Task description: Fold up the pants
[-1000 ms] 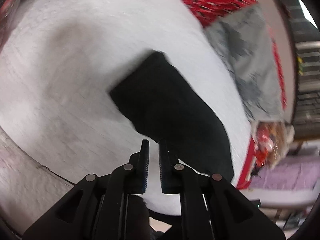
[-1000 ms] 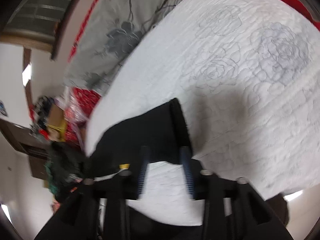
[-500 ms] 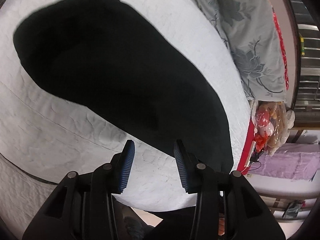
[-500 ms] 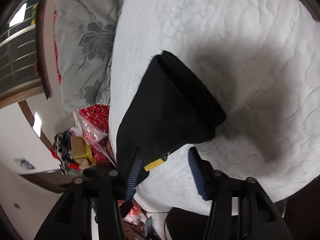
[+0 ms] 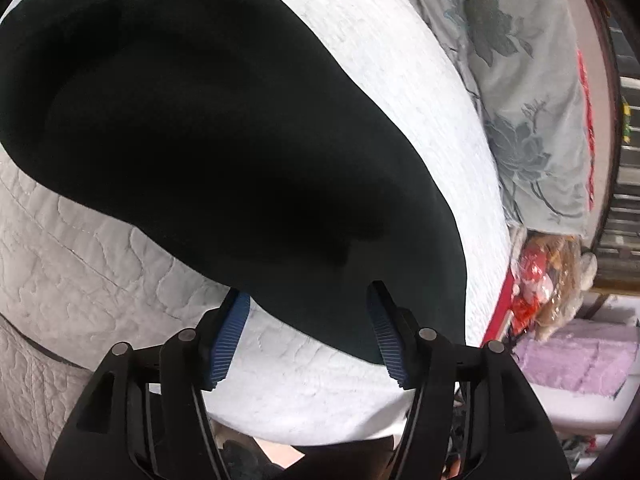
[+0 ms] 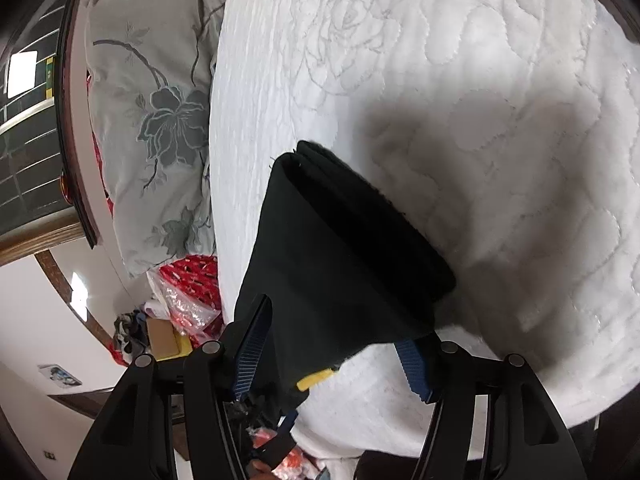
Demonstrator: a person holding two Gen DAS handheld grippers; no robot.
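Observation:
The black pants (image 5: 208, 136) lie folded in layers on the white quilted bed (image 5: 80, 272). In the left wrist view they fill the upper middle, and my left gripper (image 5: 306, 300) is open with its blue-padded fingers straddling the near edge of the fabric. In the right wrist view the folded pants (image 6: 340, 264) show a stacked fold edge toward the upper right and a small yellow tag (image 6: 316, 380) at the near corner. My right gripper (image 6: 334, 324) is open, its fingers on either side of that near corner; the right fingertip is hidden under the cloth.
A grey floral pillow (image 5: 520, 100) lies on the bed's far side; it also shows in the right wrist view (image 6: 156, 128). Red bedding (image 6: 192, 276) and plastic-wrapped clutter (image 5: 548, 276) sit off the bed edge. The near bed edge runs just below both grippers.
Both grippers have opened wider and moved closer to the pants. The left gripper, shut a second ago, now spans the near edge. The pants appear larger in both views.

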